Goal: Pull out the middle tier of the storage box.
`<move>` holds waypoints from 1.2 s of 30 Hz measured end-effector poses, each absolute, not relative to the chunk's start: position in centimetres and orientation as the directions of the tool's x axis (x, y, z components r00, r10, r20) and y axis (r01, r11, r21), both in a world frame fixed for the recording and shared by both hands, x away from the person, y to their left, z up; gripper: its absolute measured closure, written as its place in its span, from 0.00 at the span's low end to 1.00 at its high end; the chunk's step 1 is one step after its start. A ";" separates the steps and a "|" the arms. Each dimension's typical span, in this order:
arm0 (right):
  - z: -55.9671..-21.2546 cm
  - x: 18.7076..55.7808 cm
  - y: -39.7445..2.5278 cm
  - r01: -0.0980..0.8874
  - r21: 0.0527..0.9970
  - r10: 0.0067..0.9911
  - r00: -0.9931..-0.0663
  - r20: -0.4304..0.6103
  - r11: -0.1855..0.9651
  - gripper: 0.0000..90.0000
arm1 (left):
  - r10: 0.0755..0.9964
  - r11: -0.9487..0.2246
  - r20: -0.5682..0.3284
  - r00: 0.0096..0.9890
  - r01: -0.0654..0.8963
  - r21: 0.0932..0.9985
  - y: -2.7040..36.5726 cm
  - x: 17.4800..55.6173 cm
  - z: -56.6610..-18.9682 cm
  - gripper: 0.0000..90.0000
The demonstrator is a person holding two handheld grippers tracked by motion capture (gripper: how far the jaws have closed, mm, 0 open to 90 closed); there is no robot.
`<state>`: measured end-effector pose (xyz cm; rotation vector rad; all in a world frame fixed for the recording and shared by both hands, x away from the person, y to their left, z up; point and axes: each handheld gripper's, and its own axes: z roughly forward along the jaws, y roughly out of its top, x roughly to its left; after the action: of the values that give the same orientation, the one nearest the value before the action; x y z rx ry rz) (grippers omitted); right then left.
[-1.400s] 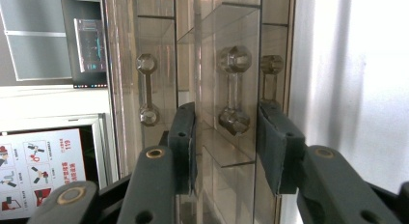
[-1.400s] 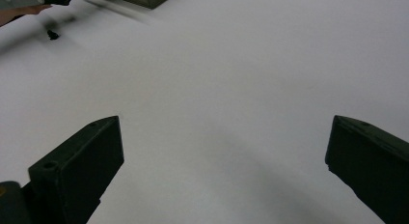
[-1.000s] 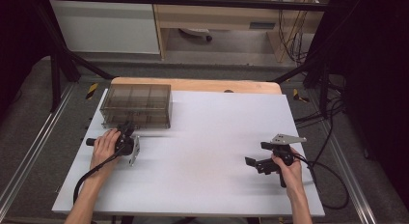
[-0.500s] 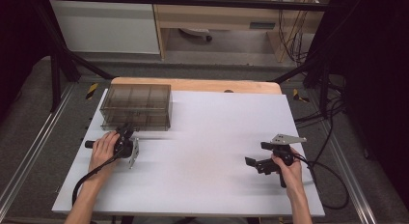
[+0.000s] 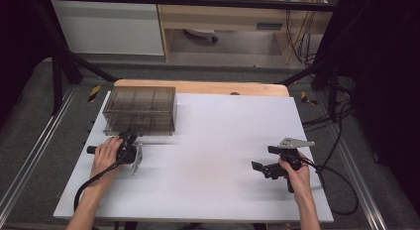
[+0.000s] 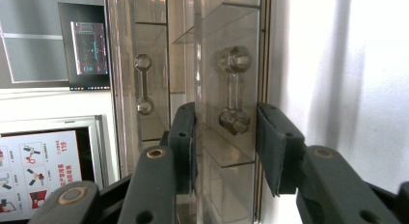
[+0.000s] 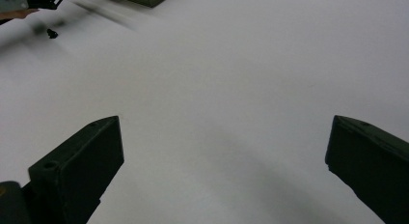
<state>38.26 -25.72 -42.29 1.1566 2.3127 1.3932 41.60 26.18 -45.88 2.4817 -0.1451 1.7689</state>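
Spanning a wooden bench (image 5: 198, 86), white tabletop (image 5: 218, 141)

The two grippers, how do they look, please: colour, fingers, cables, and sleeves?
Both the left gripper and the right gripper are black, with flat, blocky black fingers. Each carries a grey three-cornered plate and trails a black cable. The forearms are bare, with no sleeves.
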 end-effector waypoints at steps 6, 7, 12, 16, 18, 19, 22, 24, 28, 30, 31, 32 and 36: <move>-42.3 38.3 -25.7 0.516 0.820 0.710 -0.673 0.209 0.248 0.01 | -0.024 -0.991 0.946 0.324 -0.134 0.020 26.3 41.3 -45.9 0.68; -42.3 38.3 -25.7 0.517 0.819 0.710 -0.672 0.210 0.247 0.01 | -0.025 -0.991 0.946 0.323 -0.132 0.020 26.3 41.2 -45.9 0.68; -42.3 38.3 -25.8 0.515 0.821 0.711 -0.671 0.210 0.244 0.01 | -0.024 -0.991 0.946 0.324 -0.134 0.021 26.3 41.0 -45.9 0.68; -42.3 38.3 -25.8 0.516 0.821 0.710 -0.672 0.210 0.246 0.01 | -0.023 -0.991 0.946 0.324 -0.133 0.022 26.3 40.9 -45.9 0.68; -42.3 38.3 -25.8 0.516 0.820 0.711 -0.672 0.209 0.247 0.01 | -0.022 -0.991 0.946 0.325 -0.133 0.023 26.3 40.9 -45.9 0.68; -42.2 38.2 -25.8 0.515 0.822 0.711 -0.671 0.210 0.244 0.01 | -0.022 -0.991 0.946 0.324 -0.133 0.023 26.3 40.9 -45.9 0.68; -42.2 38.3 -25.8 0.514 0.822 0.710 -0.673 0.208 0.246 0.01 | -0.023 -0.991 0.946 0.325 -0.135 0.022 26.3 40.7 -45.9 0.68; -42.2 38.2 -25.8 0.515 0.821 0.711 -0.671 0.210 0.244 0.01 | -0.022 -0.991 0.945 0.325 -0.134 0.023 26.3 40.6 -45.9 0.68; -42.2 38.2 -25.8 0.518 0.821 0.711 -0.670 0.213 0.242 0.01 | -0.021 -0.991 0.945 0.327 -0.130 0.023 26.3 40.6 -45.9 0.68; -42.2 38.2 -25.8 0.518 0.821 0.712 -0.670 0.213 0.241 0.01 | -0.022 -0.991 0.945 0.328 -0.131 0.023 26.3 40.6 -45.9 0.68; -42.2 38.2 -25.8 0.518 0.821 0.712 -0.669 0.214 0.241 0.01 | -0.022 -0.991 0.944 0.328 -0.130 0.022 26.3 40.6 -45.9 0.68; -42.2 38.2 -25.8 0.518 0.821 0.711 -0.670 0.213 0.242 0.01 | -0.022 -0.991 0.945 0.328 -0.131 0.022 26.3 40.5 -45.9 0.68; -42.2 38.2 -25.8 0.518 0.821 0.711 -0.670 0.214 0.241 0.01 | -0.022 -0.991 0.945 0.326 -0.134 0.024 26.4 40.3 -45.9 0.68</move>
<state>38.22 -25.78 -42.21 1.1613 2.3066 1.4002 40.34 26.38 -45.86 2.4776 -0.1462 1.7628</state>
